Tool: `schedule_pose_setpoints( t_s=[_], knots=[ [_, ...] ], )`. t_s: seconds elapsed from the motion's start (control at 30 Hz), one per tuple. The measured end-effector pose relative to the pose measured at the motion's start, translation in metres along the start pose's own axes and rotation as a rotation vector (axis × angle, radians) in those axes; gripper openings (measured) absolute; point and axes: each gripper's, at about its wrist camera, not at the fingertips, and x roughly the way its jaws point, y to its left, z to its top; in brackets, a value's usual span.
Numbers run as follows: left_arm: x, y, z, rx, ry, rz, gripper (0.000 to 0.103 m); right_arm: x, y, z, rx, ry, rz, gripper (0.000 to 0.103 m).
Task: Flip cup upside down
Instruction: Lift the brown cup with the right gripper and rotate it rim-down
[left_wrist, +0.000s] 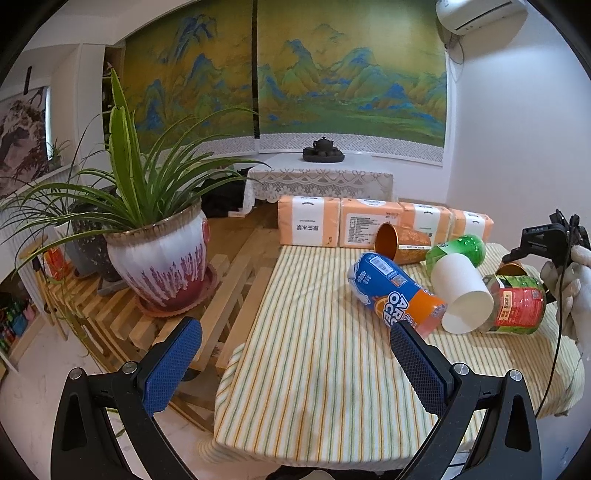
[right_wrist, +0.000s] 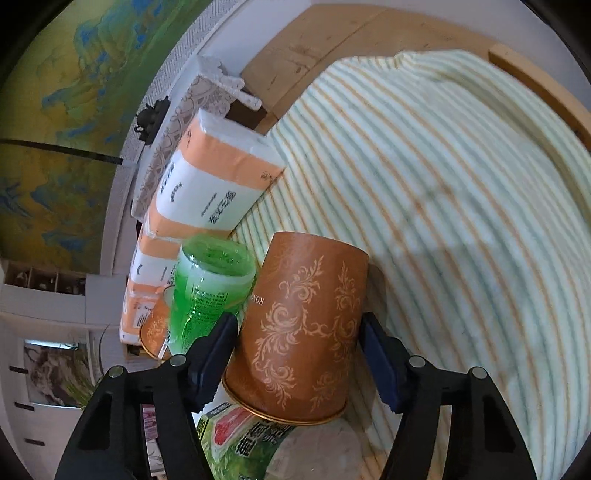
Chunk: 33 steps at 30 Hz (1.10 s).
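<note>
In the right wrist view a brown cup with gold scroll pattern (right_wrist: 301, 325) sits between the blue pads of my right gripper (right_wrist: 299, 360), which is shut on it; the view is rolled sideways. Its gold rim points toward the camera and its base points away. In the left wrist view only that cup's rim (left_wrist: 511, 268) shows behind a red and green cup (left_wrist: 517, 304), beside the gloved hand (left_wrist: 565, 284). My left gripper (left_wrist: 291, 365) is open and empty above the near part of the striped tablecloth (left_wrist: 314, 369).
On the cloth lie a blue and orange bottle (left_wrist: 395, 295), a white paper cup (left_wrist: 461, 297), a green bottle (left_wrist: 456, 251) and a second brown cup (left_wrist: 400, 243). Orange tissue packs (left_wrist: 369, 225) line the far edge. A potted plant (left_wrist: 162, 258) stands on a wooden bench at left.
</note>
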Motion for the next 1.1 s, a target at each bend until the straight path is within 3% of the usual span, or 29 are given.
schedule_pose_setpoints(
  t_s=[0.17,0.37,0.57,0.77,1.1],
  knots=[
    [-0.003,-0.002,-0.001,0.003,-0.002,-0.002,0.103,-0.016,-0.008,0.005,0.014,-0.057,0.031,0.063],
    [-0.008,-0.003,0.001,0.0,-0.007,-0.009,0.103,-0.066,-0.013,0.007,0.0,-0.173,0.069,0.063],
    [-0.024,0.001,0.005,0.008,-0.03,-0.003,0.103,-0.128,0.009,-0.025,-0.15,-0.24,0.121,0.063],
    [-0.039,0.009,0.009,0.008,-0.039,-0.009,0.103,-0.138,0.045,-0.089,-0.353,-0.161,0.132,0.063],
    [-0.039,0.025,0.004,-0.024,0.026,-0.039,0.103,-0.078,0.077,-0.174,-0.582,0.046,0.073,0.063]
  ],
)
